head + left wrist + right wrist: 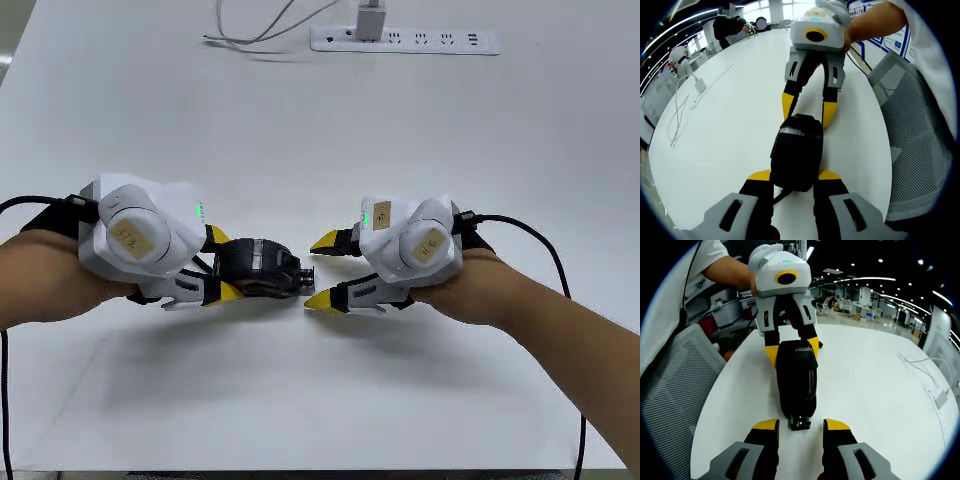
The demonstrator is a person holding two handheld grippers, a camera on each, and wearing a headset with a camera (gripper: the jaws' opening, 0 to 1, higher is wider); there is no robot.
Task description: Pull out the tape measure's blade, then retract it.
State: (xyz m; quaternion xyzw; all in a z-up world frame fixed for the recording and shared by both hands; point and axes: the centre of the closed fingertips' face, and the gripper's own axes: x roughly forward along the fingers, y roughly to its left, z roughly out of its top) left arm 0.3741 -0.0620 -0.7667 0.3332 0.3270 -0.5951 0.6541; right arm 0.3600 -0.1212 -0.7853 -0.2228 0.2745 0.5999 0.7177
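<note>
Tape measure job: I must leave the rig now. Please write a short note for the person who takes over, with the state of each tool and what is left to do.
Left tool: shut on the tape measure, gripping its black case over the white table.
Right tool: open, one jaw on each side of the blade's end hook, not gripping it.
Done: case grasped, right tool lined up at the hook.
Left: close the right tool on the hook, pull the blade out, then retract it.
</note>
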